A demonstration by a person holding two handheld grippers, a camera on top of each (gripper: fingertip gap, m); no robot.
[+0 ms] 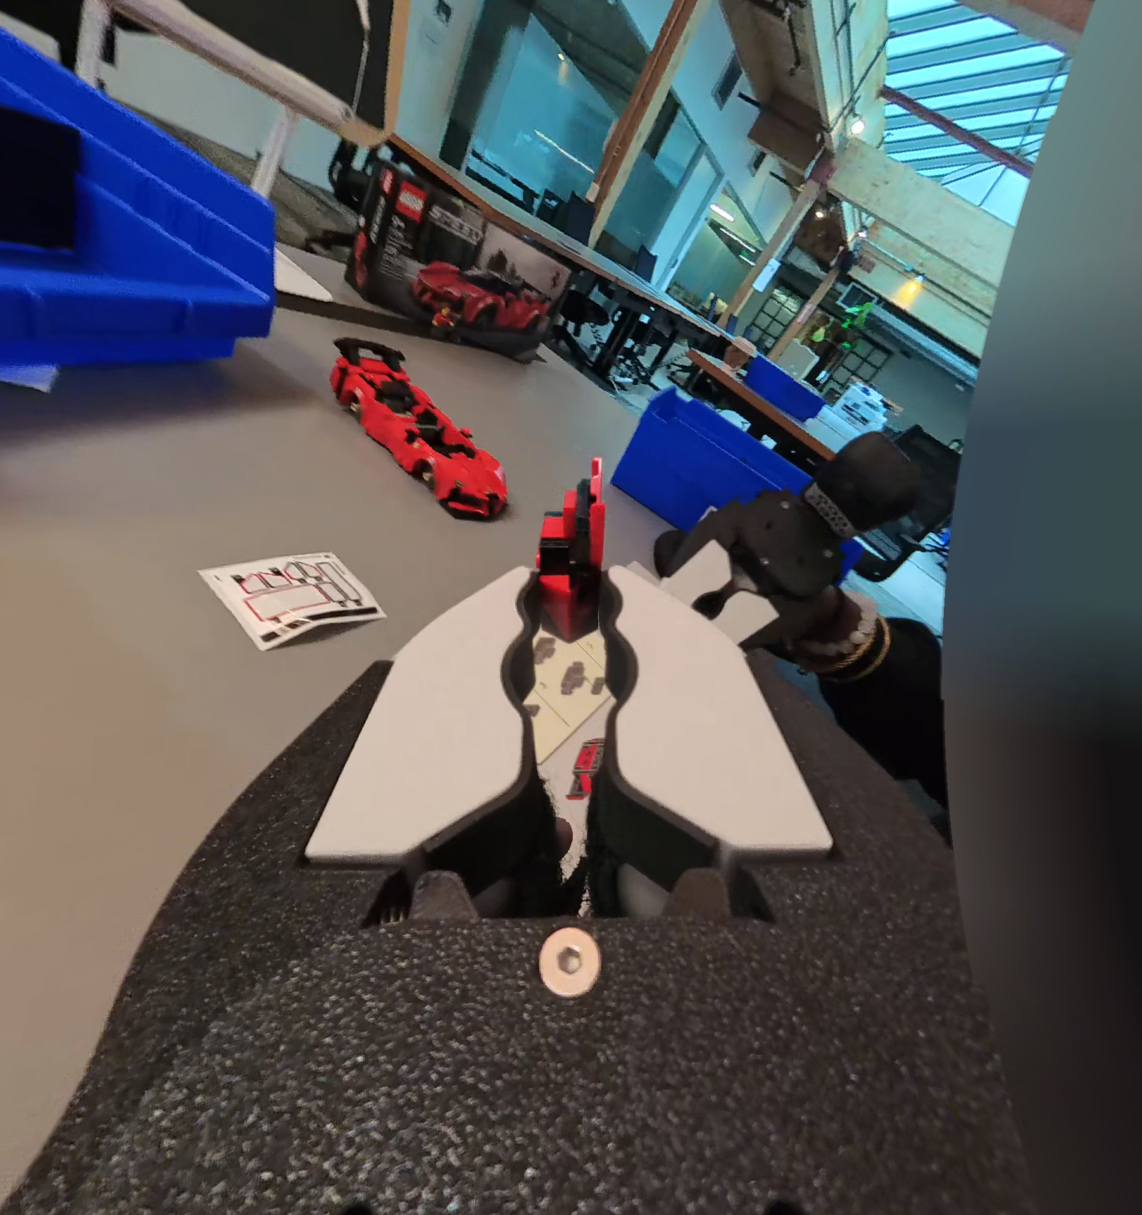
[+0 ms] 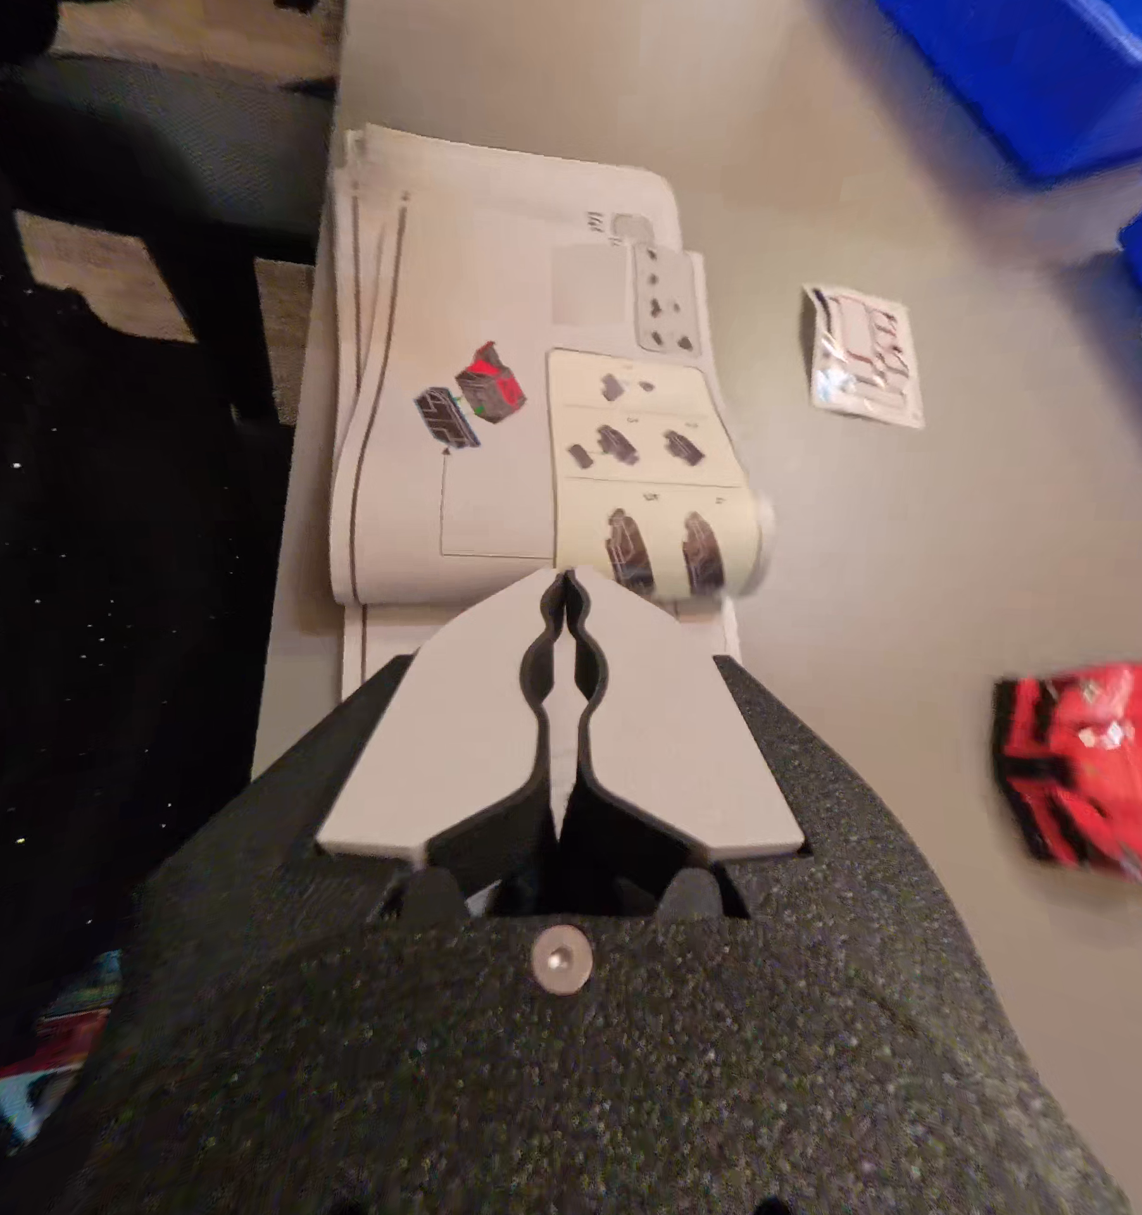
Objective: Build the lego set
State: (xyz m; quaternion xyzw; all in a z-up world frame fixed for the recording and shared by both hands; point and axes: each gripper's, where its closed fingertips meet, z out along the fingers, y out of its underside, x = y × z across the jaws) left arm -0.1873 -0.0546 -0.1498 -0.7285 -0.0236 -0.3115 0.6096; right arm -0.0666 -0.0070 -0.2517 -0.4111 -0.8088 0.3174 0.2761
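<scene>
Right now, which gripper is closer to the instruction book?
Right. The right gripper hangs shut just over the instruction book; the left gripper is raised above it, holding a red-and-black brick piece.

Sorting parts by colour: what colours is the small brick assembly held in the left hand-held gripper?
Red and black brick assembly, clearest in the left wrist view.

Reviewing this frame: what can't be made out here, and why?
- Left wrist view: the lower end of the red-and-black brick assembly is hidden between the left gripper's fingers.
- Right wrist view: the red car is motion-blurred and cut off by the right edge.
- Right wrist view: whether the shut right gripper pinches the instruction booklet is unclear.
</scene>
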